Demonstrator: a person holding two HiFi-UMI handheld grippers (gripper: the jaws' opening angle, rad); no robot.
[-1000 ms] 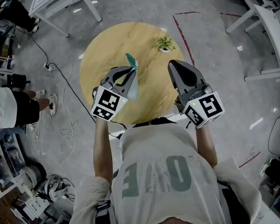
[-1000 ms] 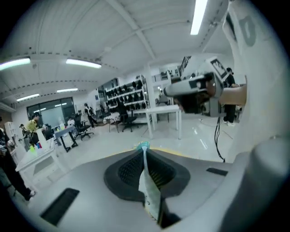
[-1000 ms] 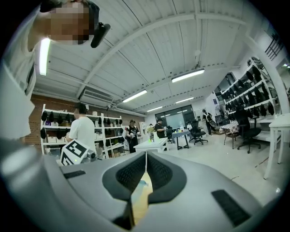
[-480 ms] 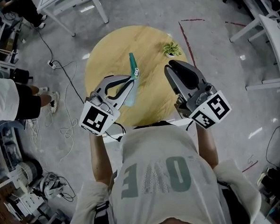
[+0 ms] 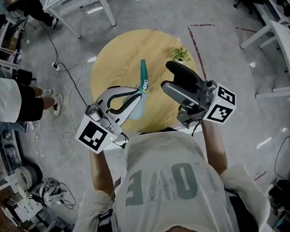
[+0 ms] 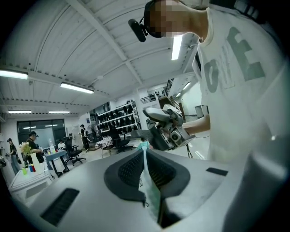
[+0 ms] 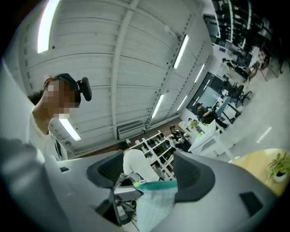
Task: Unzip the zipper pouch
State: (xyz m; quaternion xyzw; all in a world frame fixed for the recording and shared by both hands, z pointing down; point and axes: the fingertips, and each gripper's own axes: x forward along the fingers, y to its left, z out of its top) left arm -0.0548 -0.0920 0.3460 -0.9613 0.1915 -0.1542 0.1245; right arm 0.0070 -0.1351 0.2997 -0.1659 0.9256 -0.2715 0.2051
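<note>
My right gripper (image 5: 168, 76) is closer now to the translucent teal-zipped pouch (image 5: 140, 104) at frame centre, jaws spread. My left gripper (image 5: 133, 91) pinches it. I should close squarely on its top.

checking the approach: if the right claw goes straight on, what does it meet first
Probably the zipper pouch, clamped in the left claw, dead ahead of the right claw; depth is unclear.

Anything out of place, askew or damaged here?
Nothing stands out. The zipper pouch is held above the round table, clamped in the left gripper, teal zipper edge up. The right gripper is open beside it. The small plant stands upright. No spill or damage shows.
</note>
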